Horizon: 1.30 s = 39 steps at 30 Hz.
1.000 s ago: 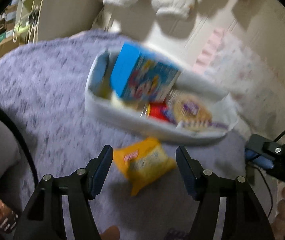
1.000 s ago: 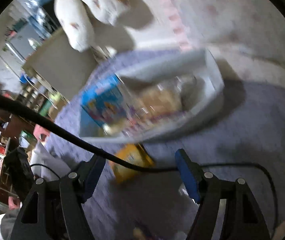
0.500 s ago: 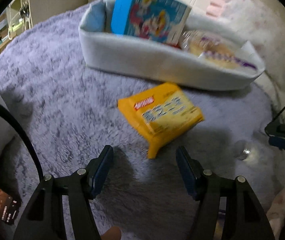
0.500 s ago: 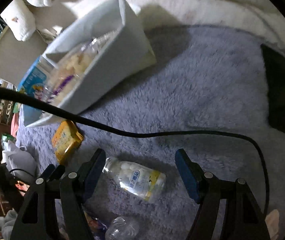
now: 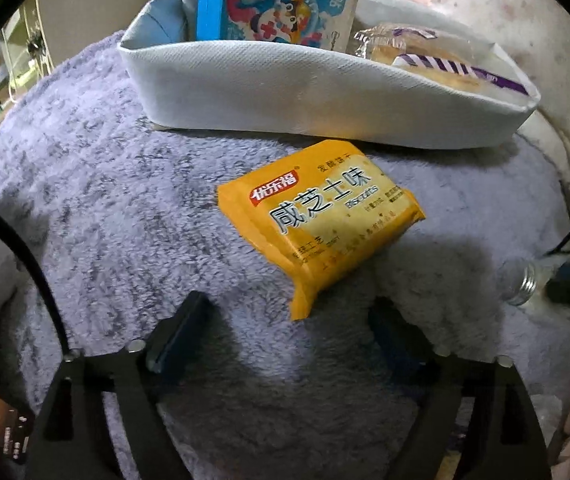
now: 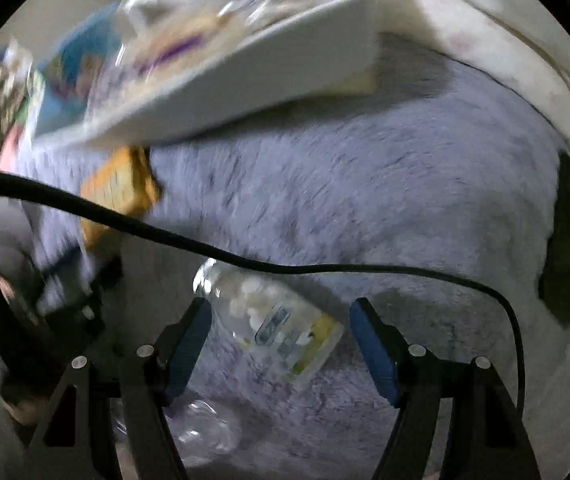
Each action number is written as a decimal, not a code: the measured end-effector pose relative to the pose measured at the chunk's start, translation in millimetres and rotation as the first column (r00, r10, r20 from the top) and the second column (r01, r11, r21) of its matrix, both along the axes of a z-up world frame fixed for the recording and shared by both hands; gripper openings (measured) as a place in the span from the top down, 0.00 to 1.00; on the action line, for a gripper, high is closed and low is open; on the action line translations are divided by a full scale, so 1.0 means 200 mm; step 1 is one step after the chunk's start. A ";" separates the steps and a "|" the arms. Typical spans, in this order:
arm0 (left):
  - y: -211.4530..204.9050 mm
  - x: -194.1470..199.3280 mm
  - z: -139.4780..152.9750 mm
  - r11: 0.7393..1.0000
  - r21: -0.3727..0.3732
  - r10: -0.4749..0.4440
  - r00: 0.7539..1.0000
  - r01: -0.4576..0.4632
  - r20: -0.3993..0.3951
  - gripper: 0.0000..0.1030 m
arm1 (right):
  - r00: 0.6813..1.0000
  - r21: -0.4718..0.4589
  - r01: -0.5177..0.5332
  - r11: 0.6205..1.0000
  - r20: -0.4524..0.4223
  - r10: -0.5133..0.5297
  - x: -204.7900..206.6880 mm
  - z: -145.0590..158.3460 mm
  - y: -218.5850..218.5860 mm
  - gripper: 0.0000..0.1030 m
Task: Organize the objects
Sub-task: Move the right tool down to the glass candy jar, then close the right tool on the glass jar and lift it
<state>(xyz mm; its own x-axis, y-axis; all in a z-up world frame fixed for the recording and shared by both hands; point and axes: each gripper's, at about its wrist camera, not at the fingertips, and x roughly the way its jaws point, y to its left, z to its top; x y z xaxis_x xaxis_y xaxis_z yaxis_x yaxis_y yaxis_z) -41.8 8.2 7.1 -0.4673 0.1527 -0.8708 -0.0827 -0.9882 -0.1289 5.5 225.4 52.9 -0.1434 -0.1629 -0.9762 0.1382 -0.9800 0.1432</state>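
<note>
A yellow biscuit packet [image 5: 321, 216] lies on the purple fluffy rug, just in front of a white fabric bin [image 5: 285, 88]. My left gripper [image 5: 289, 328] hovers right before the packet's near corner, its jaws opening wide, nothing between them. In the right wrist view a clear bottle of white tablets [image 6: 277, 320] lies on its side on the rug. My right gripper [image 6: 279, 340] is lowered over it, open, the bottle between the fingers without the pads pressing on it. The biscuit packet [image 6: 119, 192] and the bin [image 6: 245, 76] show blurred further back.
The bin holds a blue cartoon box [image 5: 281, 0] and wrapped bread [image 5: 425, 56]. A black cable [image 6: 285, 264] crosses the right wrist view. A dark flat object [image 6: 569, 240] lies at the rug's right edge. A crumpled clear bottle [image 6: 205, 432] sits beside my right gripper. A small glass jar [image 5: 525, 284] lies right.
Both grippers have dropped toward the rug. The left one closed in on the biscuit packet and spread its jaws wider. The right one came down around the tablet bottle.
</note>
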 end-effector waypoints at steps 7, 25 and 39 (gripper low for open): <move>0.03 0.00 -0.02 0.994 -0.039 -0.106 0.994 0.107 0.030 0.01 | 0.980 0.199 -0.195 0.960 0.087 0.181 0.04 -0.17 -0.21 0.25; -0.05 0.02 0.02 0.999 -0.015 -0.036 0.999 0.035 -0.018 0.39 | 0.985 0.191 -0.170 0.967 0.024 0.169 0.06 -0.20 -0.16 0.00; -0.14 0.02 0.03 0.995 0.096 -0.004 1.000 0.003 0.012 0.26 | 0.984 0.182 -0.174 0.968 -0.012 0.179 0.03 -0.16 -0.16 0.00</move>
<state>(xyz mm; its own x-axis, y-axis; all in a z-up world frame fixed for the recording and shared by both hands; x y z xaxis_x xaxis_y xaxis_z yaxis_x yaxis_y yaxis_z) -37.8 -19.1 13.1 -0.4558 0.2377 -0.8577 -0.0842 -0.9709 -0.2243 11.2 193.6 21.6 -0.1561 -0.0107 -0.9877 0.3129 -0.9490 -0.0391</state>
